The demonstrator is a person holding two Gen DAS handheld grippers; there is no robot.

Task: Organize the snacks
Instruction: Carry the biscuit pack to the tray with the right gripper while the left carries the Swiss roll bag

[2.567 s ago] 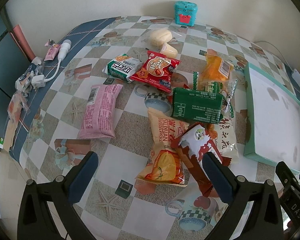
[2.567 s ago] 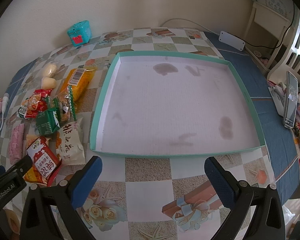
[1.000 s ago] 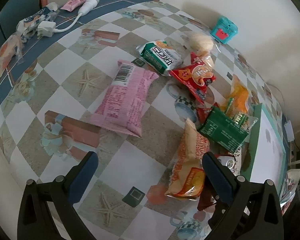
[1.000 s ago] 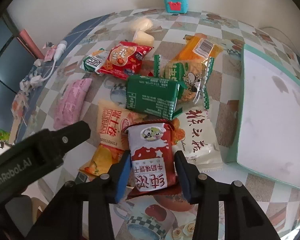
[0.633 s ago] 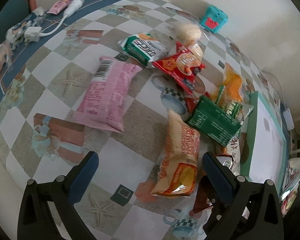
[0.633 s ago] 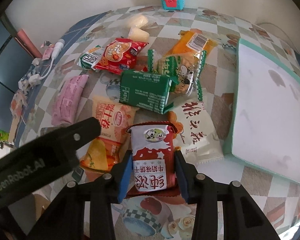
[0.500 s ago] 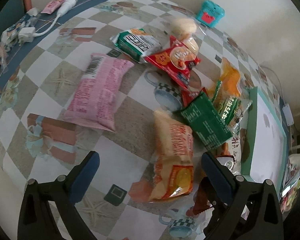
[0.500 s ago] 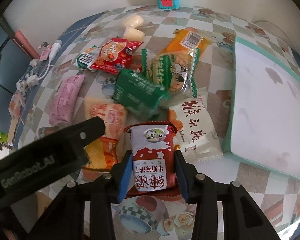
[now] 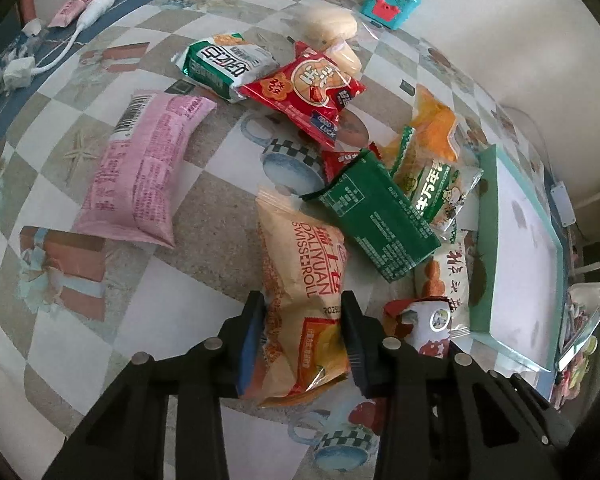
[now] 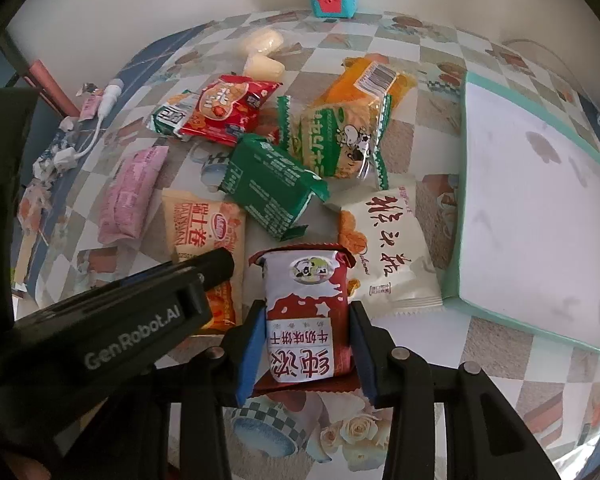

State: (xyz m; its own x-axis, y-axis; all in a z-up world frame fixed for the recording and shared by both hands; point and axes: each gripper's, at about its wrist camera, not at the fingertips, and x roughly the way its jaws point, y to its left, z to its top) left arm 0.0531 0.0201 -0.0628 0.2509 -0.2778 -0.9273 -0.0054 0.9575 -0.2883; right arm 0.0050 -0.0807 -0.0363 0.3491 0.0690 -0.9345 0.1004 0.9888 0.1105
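Note:
Several snack packets lie heaped on a checked tablecloth beside a shallow teal-rimmed tray (image 10: 463,168), which holds nothing. My left gripper (image 9: 302,312) points steeply down and its jaws are closing, the pads touching both long sides of an orange Swiss roll packet (image 9: 300,256). My right gripper (image 10: 306,320) is shut on a red-and-white biscuit packet (image 10: 304,280), gripped by its sides just left of the tray. That packet also shows in the left wrist view (image 9: 430,320).
Around the held packets lie a dark green packet (image 9: 376,216), a white one (image 10: 384,248), a pink one (image 9: 140,168), and a red one (image 9: 308,88). A small teal box (image 9: 390,0) stands by the wall. A white charger cable (image 9: 60,52) lies far left.
The left gripper has moved over the orange Swiss roll packet and its wide jaws have closed in on its sides. The right gripper has kept still with the red-and-white packet.

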